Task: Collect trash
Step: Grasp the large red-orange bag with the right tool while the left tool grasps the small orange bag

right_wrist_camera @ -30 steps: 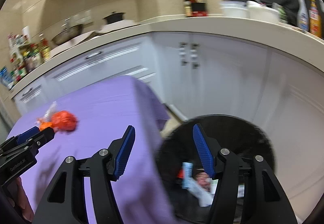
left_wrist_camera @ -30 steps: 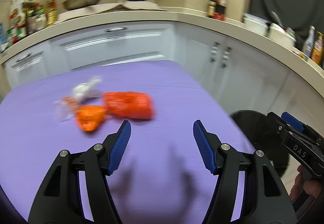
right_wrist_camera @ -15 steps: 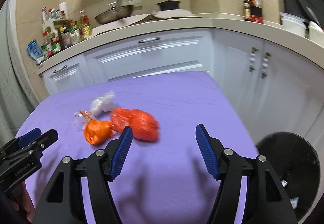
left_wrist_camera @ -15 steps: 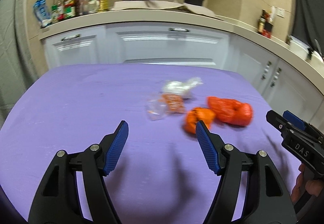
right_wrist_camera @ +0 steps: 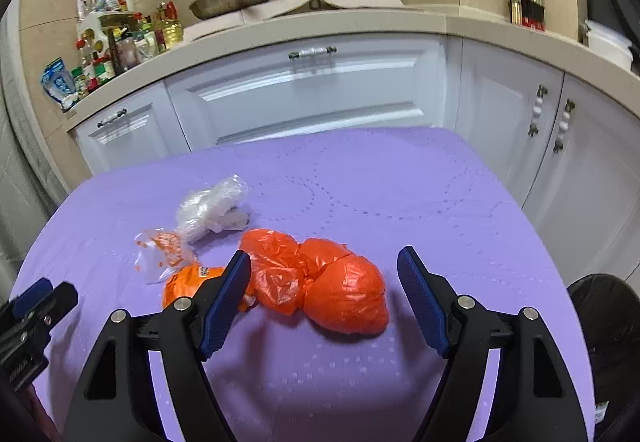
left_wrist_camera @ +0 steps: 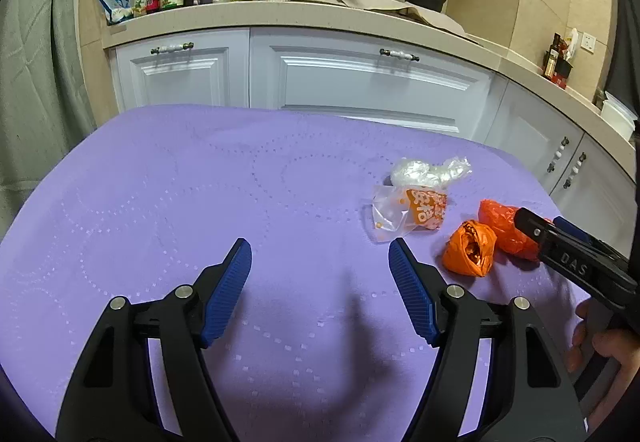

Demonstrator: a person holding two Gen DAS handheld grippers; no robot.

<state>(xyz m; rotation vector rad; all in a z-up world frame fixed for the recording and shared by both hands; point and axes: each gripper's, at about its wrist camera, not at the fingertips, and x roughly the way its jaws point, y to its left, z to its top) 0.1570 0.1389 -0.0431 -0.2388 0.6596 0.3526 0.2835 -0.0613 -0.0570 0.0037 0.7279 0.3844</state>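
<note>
Trash is still lying on the purple embossed-cloth tabletop (right_wrist_camera: 400, 182), so by my reckoning the collecting is only partly done, if begun at all. I count four pieces, bunched together. The large knotted red-orange plastic bag (right_wrist_camera: 324, 286) sits between the fingers of my right hand-held gripper (right_wrist_camera: 324, 298), whose jaws are spread wide and touch nothing. At its nine o'clock, touching it, lies the small crumpled orange wrapper (right_wrist_camera: 188, 282), partly hidden behind my left finger. At ten o'clock from the bag is the clear plastic packet with orange print (right_wrist_camera: 160, 250), and beyond that, at eleven o'clock, the scrunched white translucent plastic bag (right_wrist_camera: 212, 206).

My left hand-held gripper (left_wrist_camera: 320, 290) hangs over bare cloth, jaws also spread and empty; from its view the whole cluster lies at two o'clock, with the packet nearest.

One round black bin (right_wrist_camera: 604, 314) shows at the right wrist view's four o'clock edge, off the tabletop; I cannot tell from here what it holds. All four pieces remain to be carried over, and the red-orange bag looks the likeliest first pick.
</note>
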